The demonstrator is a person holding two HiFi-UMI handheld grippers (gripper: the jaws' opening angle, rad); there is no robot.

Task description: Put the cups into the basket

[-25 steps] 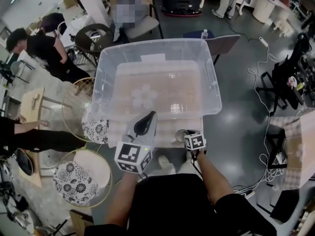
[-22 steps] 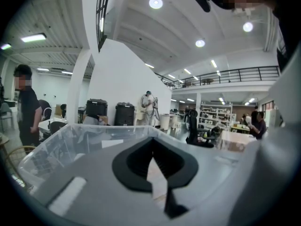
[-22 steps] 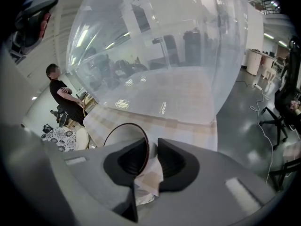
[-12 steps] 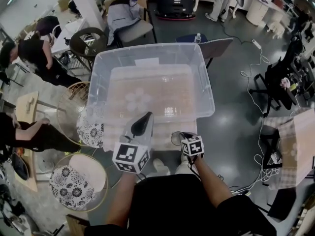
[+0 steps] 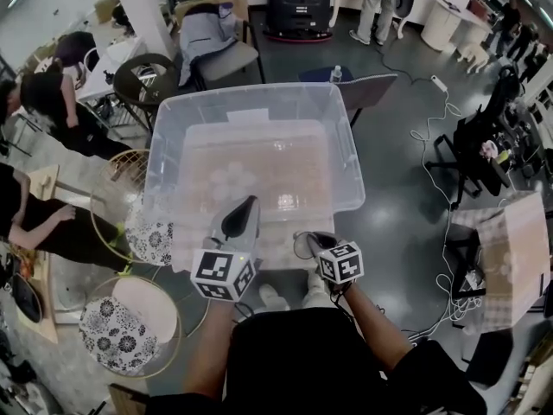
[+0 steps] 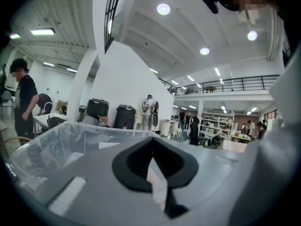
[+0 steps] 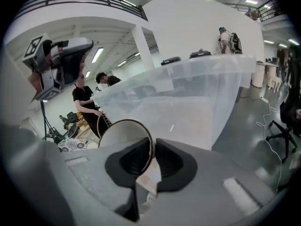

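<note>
Now right hand-held gripper [image 7: 153,157], jaws just closing, pinches cup [image 7: 123,134] rim, apparently just short of basket [image 7: 197,98].

The near wall of the clear storage bin [image 5: 344,158] stands just ahead of your right gripper [image 5: 304,241]; above its rim the open top lets you pass.

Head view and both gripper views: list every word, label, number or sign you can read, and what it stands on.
No text is readable in any view.
White label on the clear plastic tub: too blurred to read.
Black-and-white square markers on the left cube and right cube: patterns, not words.
</note>
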